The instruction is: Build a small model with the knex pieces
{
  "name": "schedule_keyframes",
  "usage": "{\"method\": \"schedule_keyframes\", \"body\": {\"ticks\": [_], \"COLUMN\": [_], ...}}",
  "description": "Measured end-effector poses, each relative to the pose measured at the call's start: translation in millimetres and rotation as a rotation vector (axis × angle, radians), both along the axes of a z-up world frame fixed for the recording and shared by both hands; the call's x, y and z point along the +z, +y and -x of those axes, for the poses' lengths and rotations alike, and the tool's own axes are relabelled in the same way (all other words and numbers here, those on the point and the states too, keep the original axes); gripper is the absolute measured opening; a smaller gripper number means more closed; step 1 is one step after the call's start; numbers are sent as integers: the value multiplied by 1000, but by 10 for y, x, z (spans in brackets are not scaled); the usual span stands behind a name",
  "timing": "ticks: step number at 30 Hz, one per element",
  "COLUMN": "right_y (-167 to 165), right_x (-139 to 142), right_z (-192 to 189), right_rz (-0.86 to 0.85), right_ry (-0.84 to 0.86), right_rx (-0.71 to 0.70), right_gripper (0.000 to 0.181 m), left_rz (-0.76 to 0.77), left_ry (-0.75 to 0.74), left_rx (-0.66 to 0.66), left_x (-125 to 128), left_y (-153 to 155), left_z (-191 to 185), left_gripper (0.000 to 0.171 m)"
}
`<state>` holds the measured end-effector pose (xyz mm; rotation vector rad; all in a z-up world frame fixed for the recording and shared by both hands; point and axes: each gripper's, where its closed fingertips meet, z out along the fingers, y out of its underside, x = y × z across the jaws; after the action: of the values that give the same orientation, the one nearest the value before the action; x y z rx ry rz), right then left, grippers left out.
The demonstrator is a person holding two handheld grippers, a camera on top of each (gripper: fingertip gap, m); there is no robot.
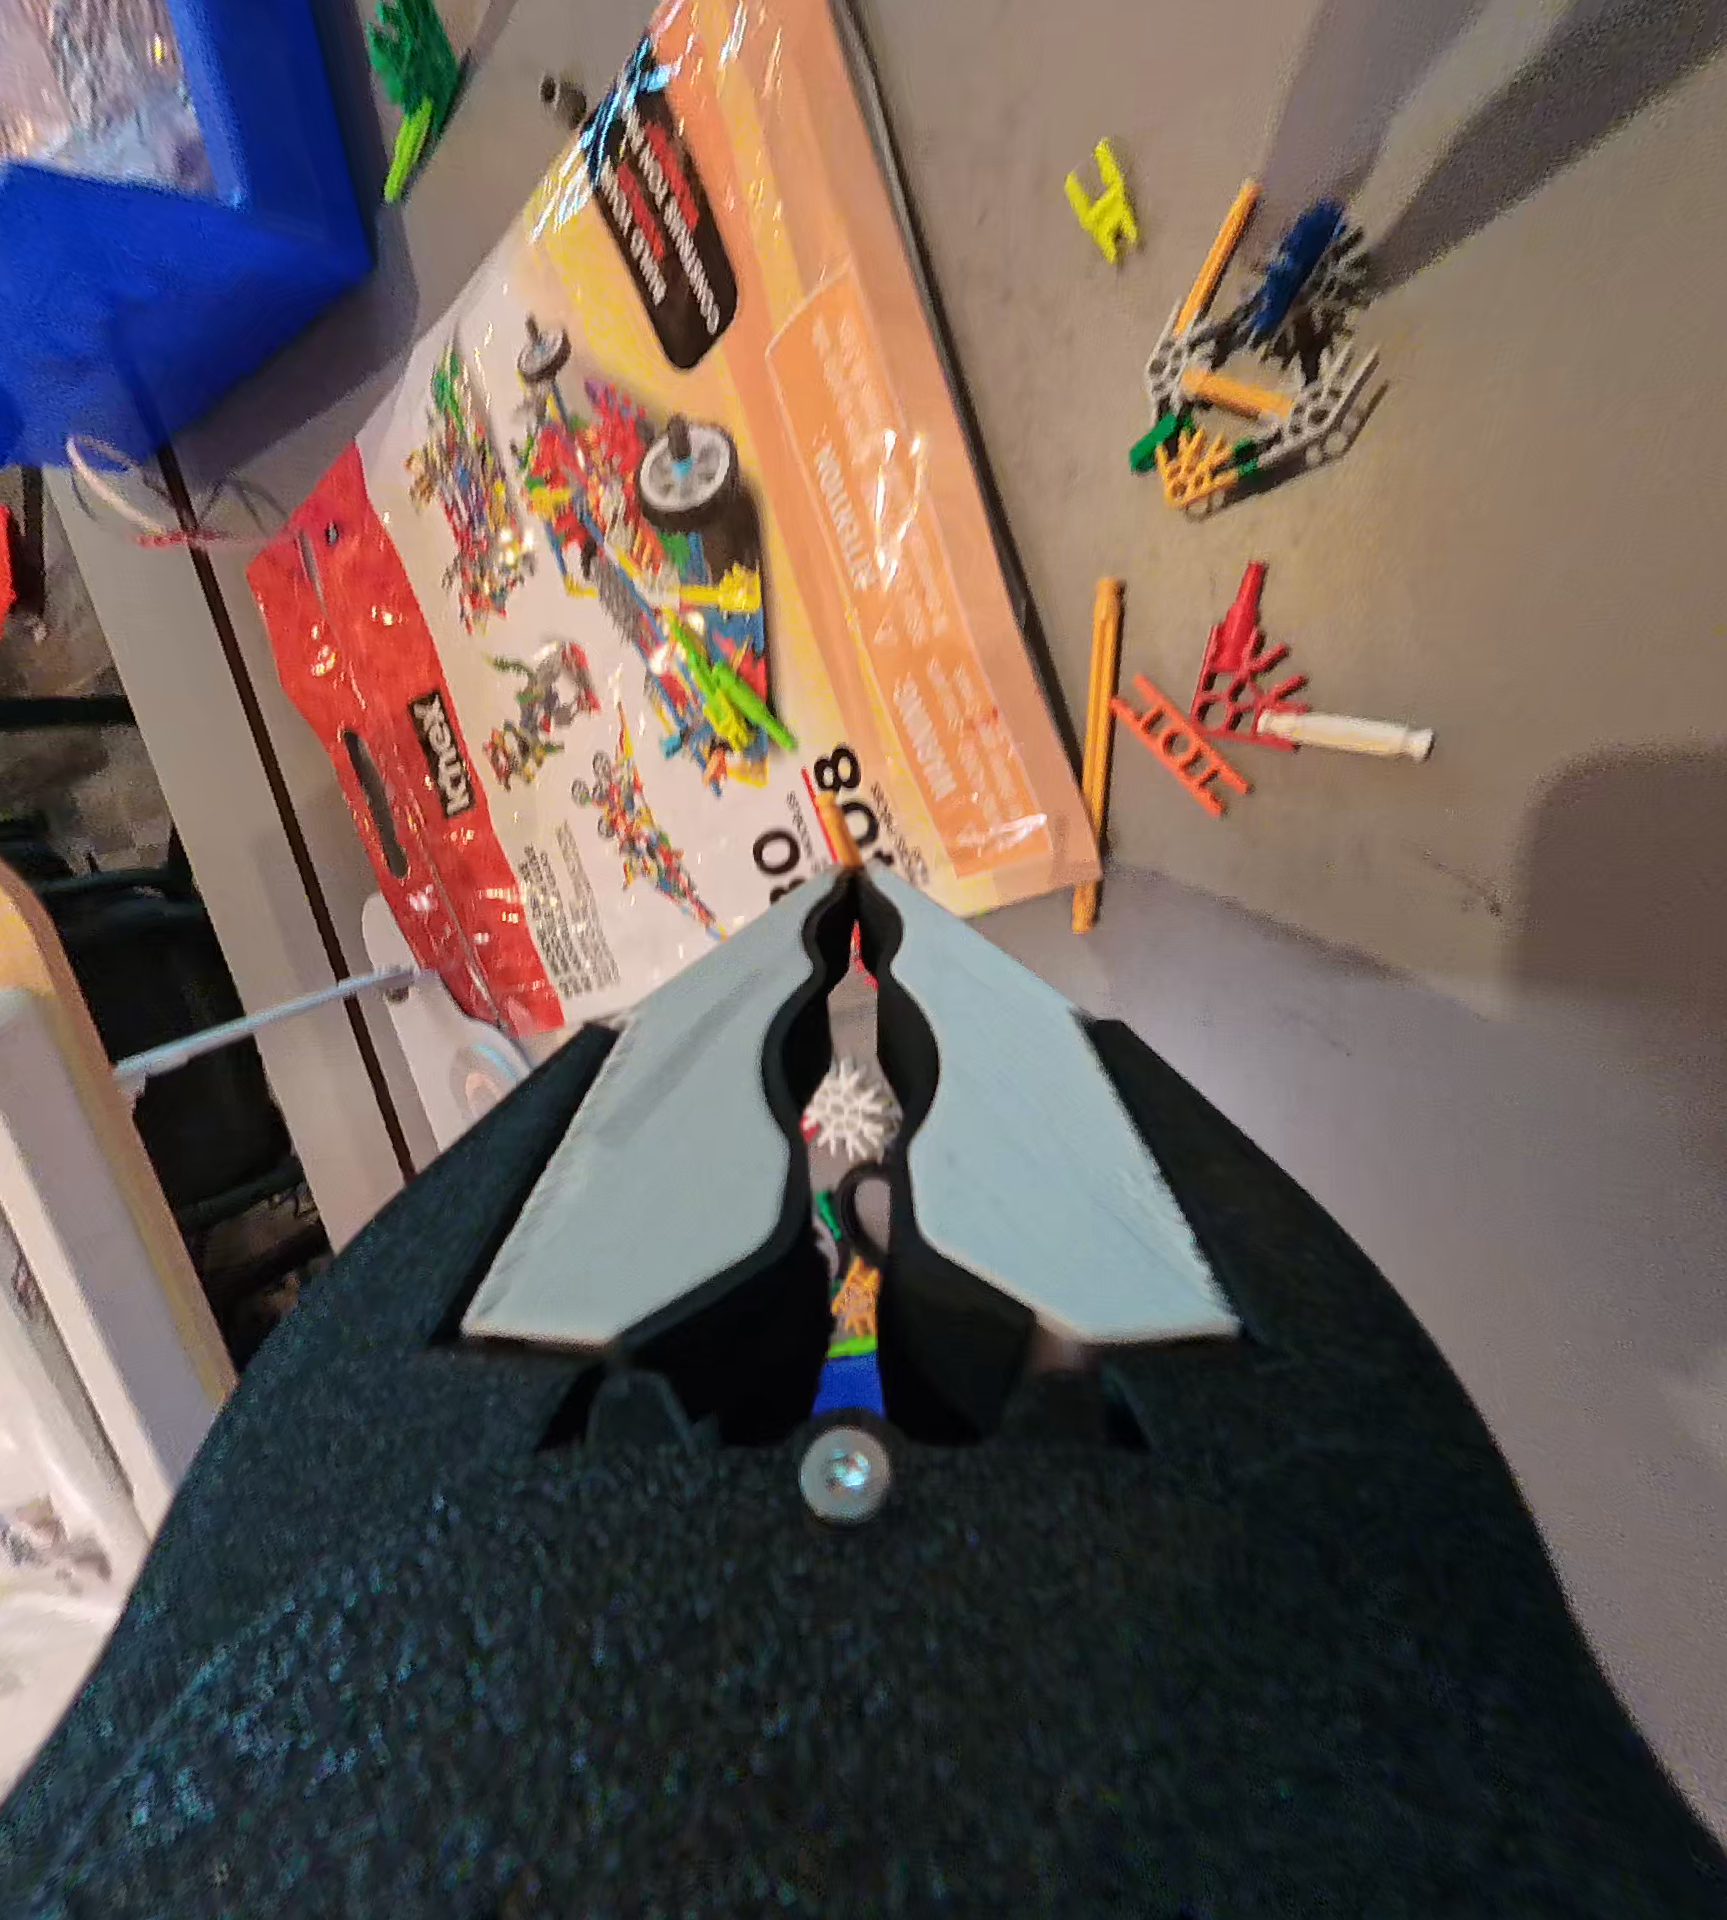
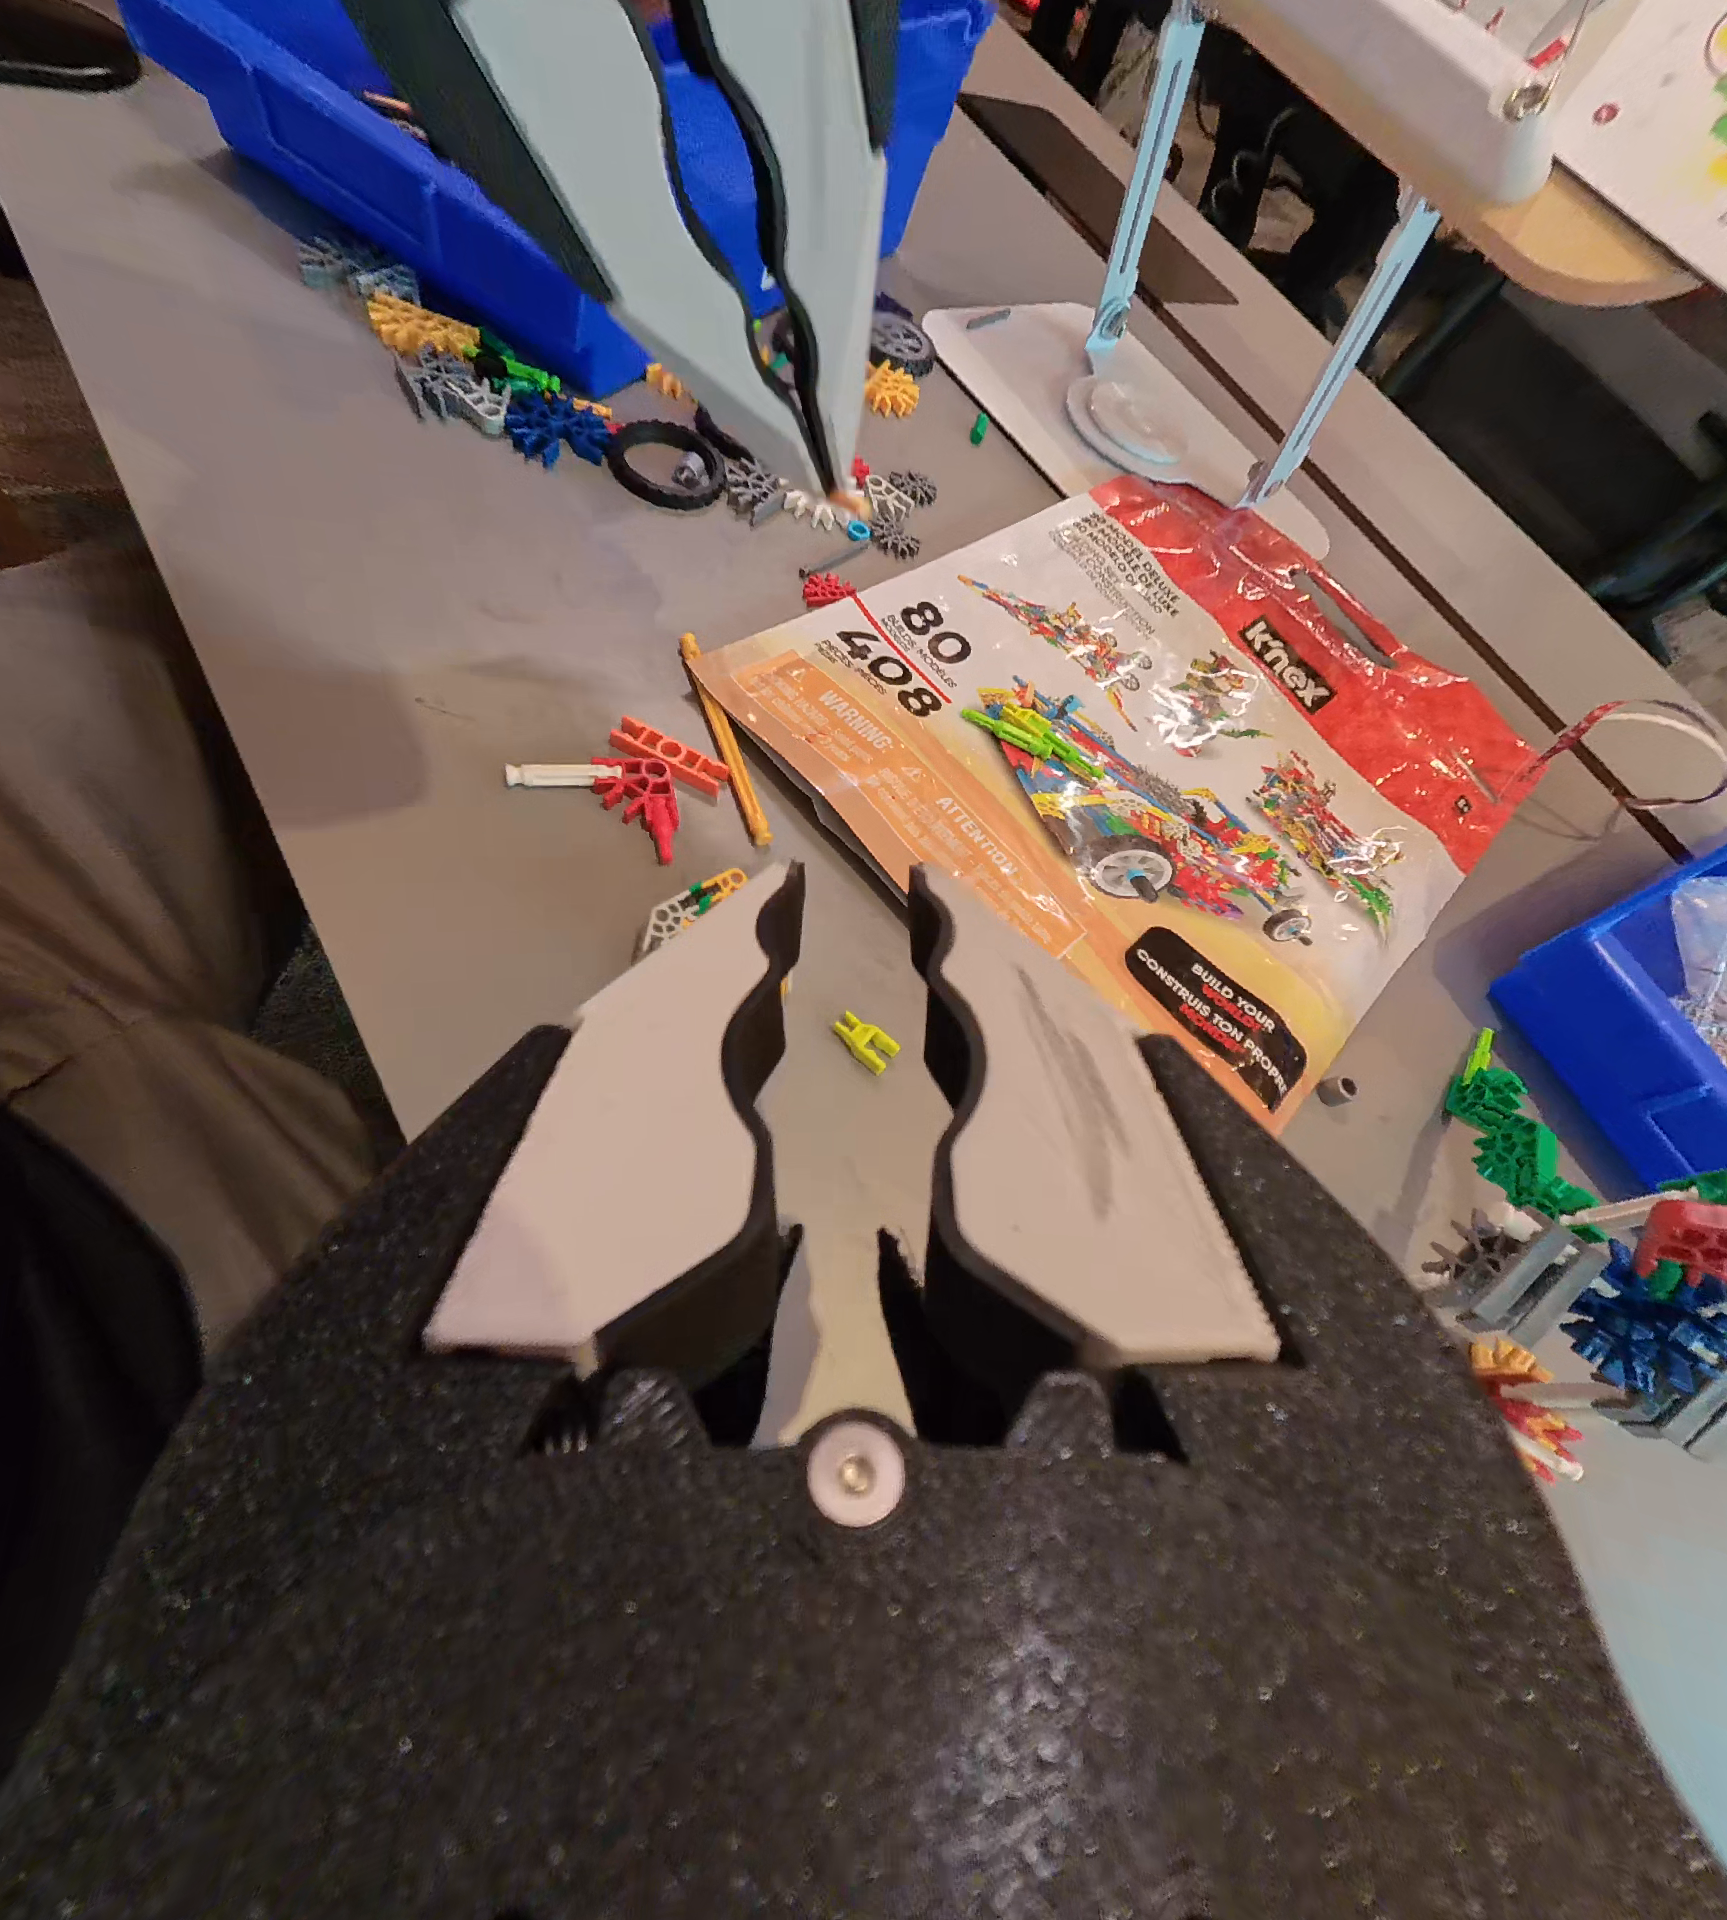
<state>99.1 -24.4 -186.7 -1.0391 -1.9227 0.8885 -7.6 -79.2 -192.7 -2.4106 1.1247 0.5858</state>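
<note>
— Black grainy gripper bodies fill both views. What lies beyond?

— Grey table [image 2: 485, 582] with scattered plastic pieces, a printed toy bag [image 2: 1129, 790], blue plastic bins [image 2: 443, 197].

— And the left gripper [image 1: 851, 883]?

— Its fingers are pressed together on a thin orange rod [image 1: 835, 831]; most of the rod is hidden.

— The right gripper [image 2: 854, 883]?

— Fingers apart, holding nothing, above a small yellow-green connector [image 2: 865, 1039].
</note>
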Motion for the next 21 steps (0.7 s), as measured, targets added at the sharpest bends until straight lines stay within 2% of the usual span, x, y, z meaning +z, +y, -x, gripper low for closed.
{"method": "schedule_keyframes", "body": {"ticks": [7, 13, 21], "right_y": [-100, -165, -224], "right_x": [31, 3, -65], "right_z": [2, 46, 103], "right_rz": [1, -19, -39], "right_ry": [31, 43, 39], "right_rx": [28, 49, 79], "right_gripper": [17, 17, 18], "left_rz": [-8, -26, 1], "left_ry": [-33, -48, -64], "left_rx": [-60, -83, -107], "left_x": [-77, -37, -129], "left_y": [190, 193, 190], "left_z": [-310, -470, -592], "left_gripper": [0, 0, 0]}}
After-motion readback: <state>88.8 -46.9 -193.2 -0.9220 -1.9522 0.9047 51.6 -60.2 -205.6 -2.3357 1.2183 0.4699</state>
